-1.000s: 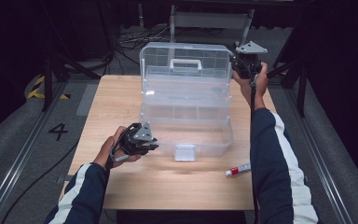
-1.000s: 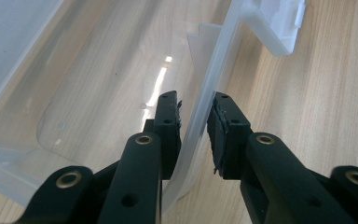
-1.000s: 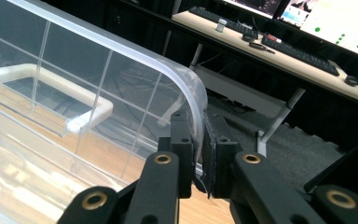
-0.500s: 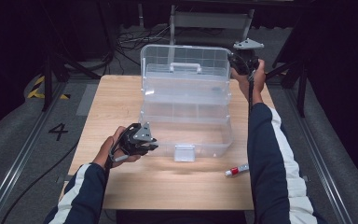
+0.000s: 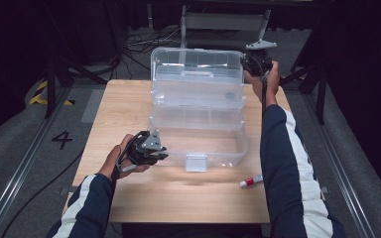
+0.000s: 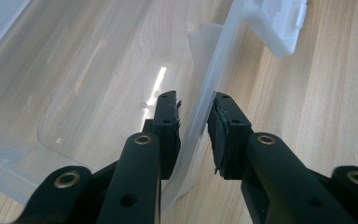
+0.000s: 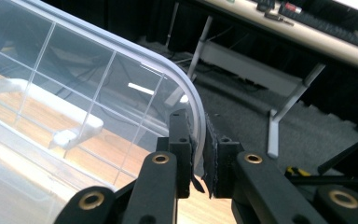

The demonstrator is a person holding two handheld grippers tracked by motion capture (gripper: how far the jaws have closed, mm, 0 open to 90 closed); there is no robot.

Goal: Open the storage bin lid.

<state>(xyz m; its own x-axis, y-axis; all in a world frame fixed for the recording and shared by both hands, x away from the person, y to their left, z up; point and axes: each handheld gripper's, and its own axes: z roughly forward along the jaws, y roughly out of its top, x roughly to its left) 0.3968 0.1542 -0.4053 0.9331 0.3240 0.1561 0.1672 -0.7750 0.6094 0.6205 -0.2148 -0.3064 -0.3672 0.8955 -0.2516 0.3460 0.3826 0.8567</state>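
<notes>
Wooden table [image 5: 129, 106] under open, empty clear plastic box [image 5: 198, 134], lid [image 5: 197, 72] upright.

A wooden table [image 5: 129, 109] is standing on grey carpeted floor [image 5: 15, 148] bearing a "4" marking [image 5: 62, 139]; cables [image 5: 139, 42] are lying behind, black drapes are hanging around, a desk [image 7: 303, 35] is standing beyond

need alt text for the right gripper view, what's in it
The right gripper pinches the curved rim of a clear plastic storage box lid, one black jaw on each side of the rim. Through the ribbed lid a white handle and wooden table show; beyond are dark floor and a metal-legged desk.
</notes>
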